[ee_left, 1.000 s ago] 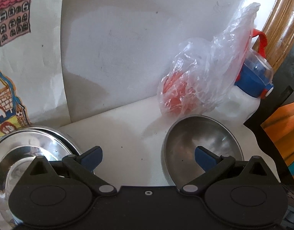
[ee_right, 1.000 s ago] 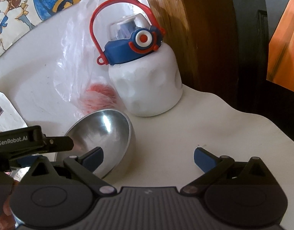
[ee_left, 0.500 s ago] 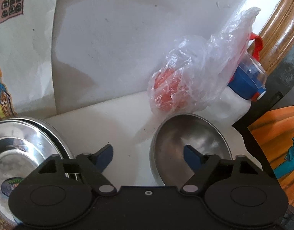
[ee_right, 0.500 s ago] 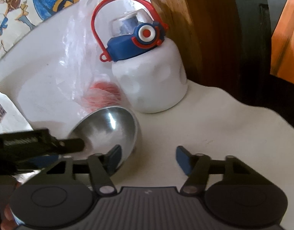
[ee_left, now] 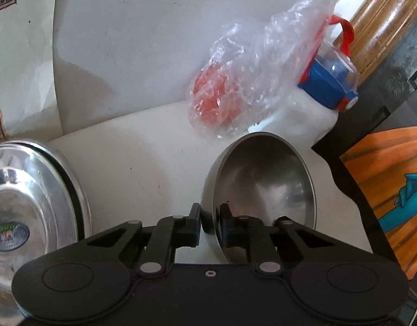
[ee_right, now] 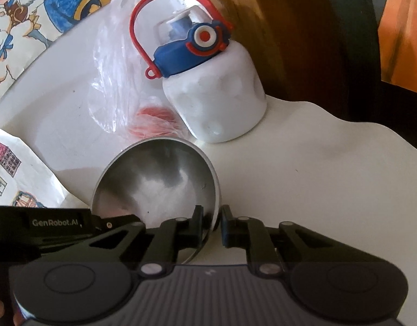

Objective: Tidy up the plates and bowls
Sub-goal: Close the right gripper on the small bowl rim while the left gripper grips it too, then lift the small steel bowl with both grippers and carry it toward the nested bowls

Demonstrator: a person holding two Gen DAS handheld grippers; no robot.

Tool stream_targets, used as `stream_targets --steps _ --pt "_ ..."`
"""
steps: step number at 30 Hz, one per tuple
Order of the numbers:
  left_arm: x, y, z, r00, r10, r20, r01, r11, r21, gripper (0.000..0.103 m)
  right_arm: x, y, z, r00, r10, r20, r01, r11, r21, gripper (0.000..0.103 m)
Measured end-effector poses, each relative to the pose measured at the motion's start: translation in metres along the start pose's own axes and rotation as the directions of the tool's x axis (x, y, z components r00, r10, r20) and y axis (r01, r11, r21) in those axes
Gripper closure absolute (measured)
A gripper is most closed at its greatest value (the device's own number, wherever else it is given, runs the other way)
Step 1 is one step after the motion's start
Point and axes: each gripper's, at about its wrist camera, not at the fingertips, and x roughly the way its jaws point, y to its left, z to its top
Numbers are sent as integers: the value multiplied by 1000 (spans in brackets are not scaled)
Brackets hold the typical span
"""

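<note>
Steel plate [ee_left: 31, 203], left edge of frame, on white table [ee_left: 143, 163]. Steel bowl [ee_left: 263, 184], centre-right: left gripper [ee_left: 209, 218] closing on near rim, right gripper [ee_right: 209, 218] clenched on opposite rim. Step: 2-handed grasp. Next: likely lift level toward plate.

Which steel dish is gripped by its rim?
The deep steel bowl, pinched at opposite rim edges by both closing hand-held grippers; the flat steel plate with the sticker lies untouched, left.
</note>
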Motion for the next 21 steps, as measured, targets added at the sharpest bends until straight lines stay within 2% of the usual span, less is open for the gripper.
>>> stream_targets --steps 3,11,21 --pt "-2 -3 -5 1000 3 -10 -3 1000 -6 88 -5 -4 -2 1000 9 -5 -9 1000 13 89" --pt "-14 -18 -21 999 50 9 -50 997 51 87 -22 -10 -11 1000 6 4 -6 1000 22 89" --pt "-38 -37 -47 998 54 42 -60 986 158 84 -55 -14 -24 999 -10 36 9 1000 20 91"
